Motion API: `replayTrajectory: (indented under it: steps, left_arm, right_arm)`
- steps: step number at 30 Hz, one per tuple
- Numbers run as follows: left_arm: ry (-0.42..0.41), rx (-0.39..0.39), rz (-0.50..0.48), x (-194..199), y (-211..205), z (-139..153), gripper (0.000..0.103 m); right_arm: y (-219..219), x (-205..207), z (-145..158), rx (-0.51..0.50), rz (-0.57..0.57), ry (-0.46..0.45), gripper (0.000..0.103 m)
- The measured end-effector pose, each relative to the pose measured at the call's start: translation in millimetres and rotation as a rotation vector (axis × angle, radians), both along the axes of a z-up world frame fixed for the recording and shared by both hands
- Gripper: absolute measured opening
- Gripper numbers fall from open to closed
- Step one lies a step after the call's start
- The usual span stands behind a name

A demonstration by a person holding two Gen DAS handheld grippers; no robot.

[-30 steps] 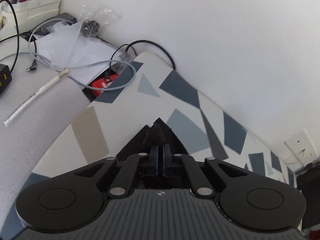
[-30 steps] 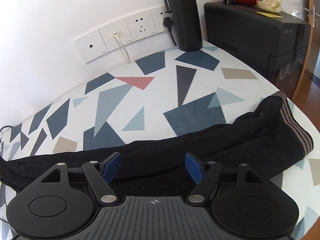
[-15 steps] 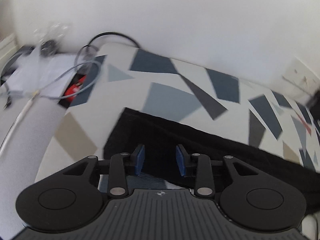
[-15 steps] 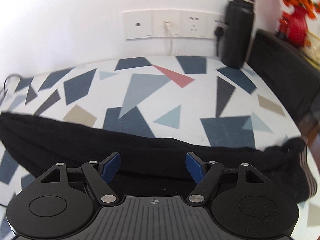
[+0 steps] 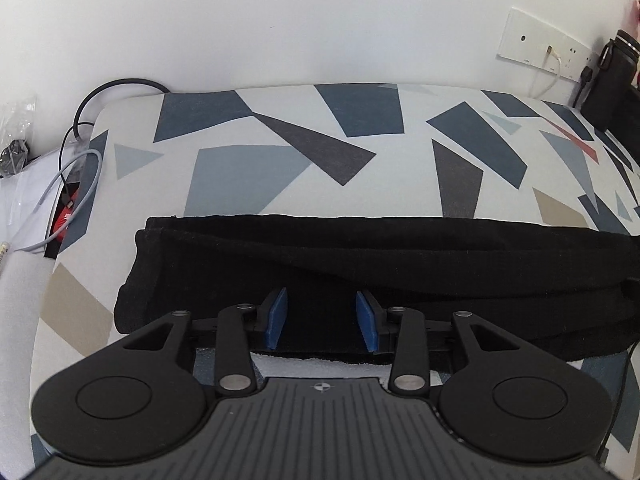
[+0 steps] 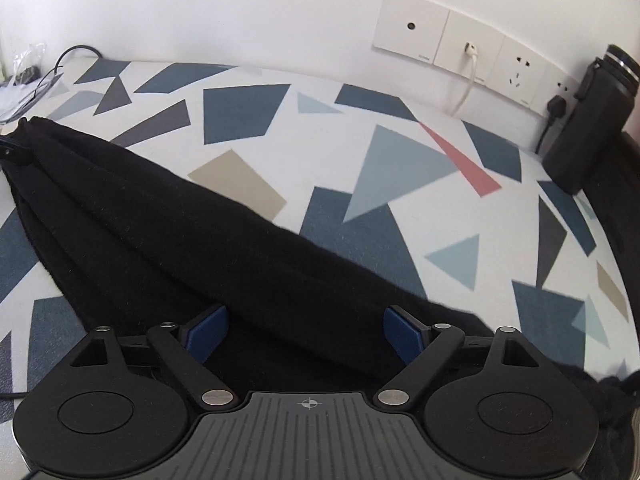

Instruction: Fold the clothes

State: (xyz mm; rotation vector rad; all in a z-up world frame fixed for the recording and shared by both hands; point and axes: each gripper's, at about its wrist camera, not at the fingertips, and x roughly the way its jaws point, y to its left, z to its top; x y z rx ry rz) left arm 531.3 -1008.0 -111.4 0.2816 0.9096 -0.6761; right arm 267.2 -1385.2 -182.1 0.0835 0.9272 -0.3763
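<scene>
Left gripper [image 5: 322, 319] open, blue pads apart, hovering over near edge of black garment [image 5: 380, 264]. Right gripper [image 6: 306, 334] open wide, above same garment, nothing held. Garment folded into long strip, lying flat across patterned tabletop [image 5: 280, 136]. Black bottle [image 6: 588, 120] beyond garment, by wall sockets [image 6: 468, 46].

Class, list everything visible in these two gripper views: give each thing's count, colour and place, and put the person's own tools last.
garment: one, black, folded lengthwise along the near table edge
tablecloth: one, white with blue, grey, tan and red shapes, covering the table
socket panel: one row, white, on the wall
bottle: one, black, far right by the wall
cables: several, grey and black, far left
left gripper: fingers open, over the garment
right gripper: fingers open, over the garment
</scene>
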Motion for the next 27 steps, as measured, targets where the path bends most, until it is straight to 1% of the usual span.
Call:
replayTrajectory:
  steps: [2,7,9,10,13,15,19,20,22,23,24,27]
  left_arm:
    - [-0.001,-0.001,0.001,0.2,-0.4,-0.2,0.040]
    - [0.010,0.007,-0.001,3.8,-4.3,0.9,0.045]
    - [0.009,0.019,-0.009,5.7,-8.8,1.6,0.049]
    - [0.008,0.026,-0.013,6.6,-11.1,1.9,0.050]
    - [0.002,0.031,-0.014,12.6,-19.8,2.3,0.052]
    - [-0.003,0.029,-0.010,17.6,-26.4,2.4,0.052]
    - [-0.007,0.025,0.011,30.1,-39.1,2.6,0.052]
    - [-0.006,0.022,0.019,33.8,-41.8,2.7,0.052]
    - [-0.003,0.014,0.039,39.4,-44.8,2.7,0.056]
    - [-0.002,0.009,0.051,41.5,-44.9,2.6,0.060]
    - [0.000,0.004,0.062,43.5,-45.1,2.4,0.062]
    - [0.003,-0.011,0.096,49.7,-45.6,2.0,0.062]
  right_arm:
    - [-11.9,5.6,3.5,0.009,-0.054,-0.026,0.083]
    - [-41.7,19.7,12.4,0.032,-0.188,-0.090,0.083]
    - [-53.6,25.3,15.9,0.042,-0.242,-0.116,0.083]
    - [-54.3,25.3,17.4,0.050,-0.237,-0.123,0.083]
    - [-44.9,18.9,21.3,0.083,-0.147,-0.131,0.085]
    - [-30.3,15.5,19.7,0.069,-0.066,-0.111,0.089]
    - [3.5,11.8,11.0,0.023,0.090,-0.054,0.092]
    - [7.6,12.6,7.7,0.017,0.106,-0.041,0.093]
    - [11.8,15.9,0.7,0.012,0.118,-0.016,0.093]
    - [10.5,17.9,-2.5,0.013,0.112,-0.007,0.093]
    - [10.6,20.1,-5.3,0.015,0.105,-0.002,0.093]
    - [4.4,27.0,-8.4,0.015,0.074,-0.012,0.095]
